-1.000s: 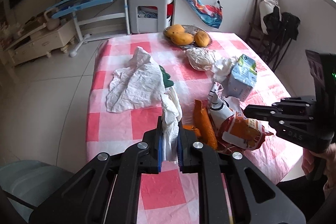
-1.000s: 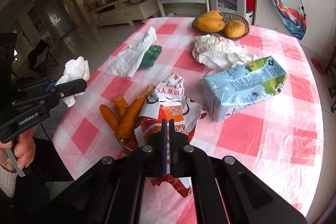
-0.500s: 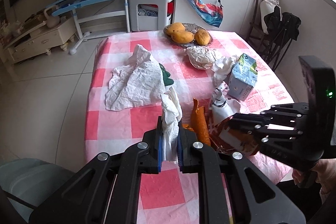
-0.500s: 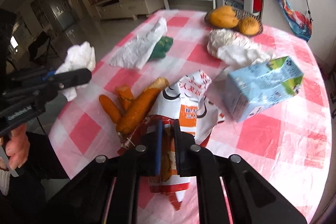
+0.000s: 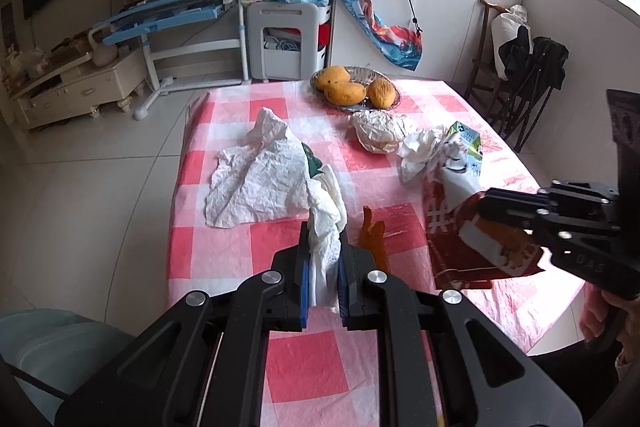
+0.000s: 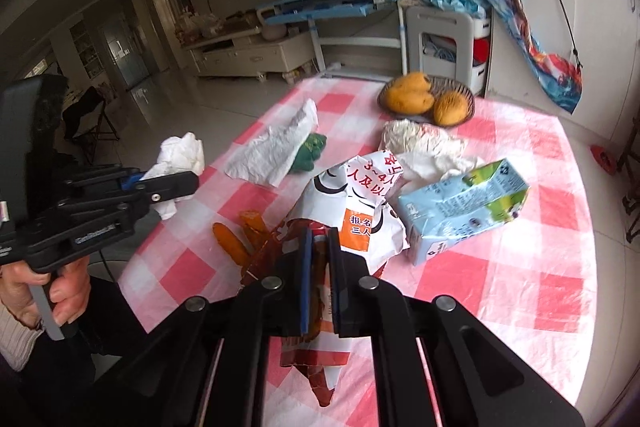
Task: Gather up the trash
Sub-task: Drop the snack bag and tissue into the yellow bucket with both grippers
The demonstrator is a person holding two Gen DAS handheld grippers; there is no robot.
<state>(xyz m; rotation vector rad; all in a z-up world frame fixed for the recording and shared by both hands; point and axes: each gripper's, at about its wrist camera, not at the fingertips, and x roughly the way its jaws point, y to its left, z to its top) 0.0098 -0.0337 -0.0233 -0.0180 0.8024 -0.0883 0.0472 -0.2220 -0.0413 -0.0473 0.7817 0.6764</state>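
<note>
A: Checked cloth, pink and white, covers the table [image 5: 224, 247], with a tiled floor off to the left of the frame. What is the left gripper [image 5: 323, 279] doing?

B: It is clenched on a crumpled white tissue [image 5: 326, 227], low in the centre of the left view. The tissue stands up between the blue pads. In the right view the same gripper [image 6: 176, 183] sits at the left edge, off the table's near corner, with the tissue [image 6: 180, 155] bunched above it.

A: And the right gripper [image 6: 319, 279]?

B: Squeezed tight on a red and white wrapper [image 6: 360, 211], bottom centre of its own view. The wrapper hangs from the pads, clear of the cloth at its lower end. In the left view that gripper [image 5: 496, 205] reaches in from the right edge with the wrapper [image 5: 460, 235] under it.

A: What trash is left on the table?

B: A flat sheet of white paper [image 5: 260, 179] at centre left, partly over something green [image 6: 310, 151]. A balled paper [image 5: 378, 133] lies further up, just below the fruit bowl [image 5: 386, 75]. A blue milk carton [image 6: 460, 207] lies on its side at the right of the right view, near the wrapper. Orange peels [image 6: 234, 243] lie just left of the wrapper.

A: Any sign of the person?

B: A hand [image 6: 44, 291] grips the left tool's handle, lower left of the right view.
</note>
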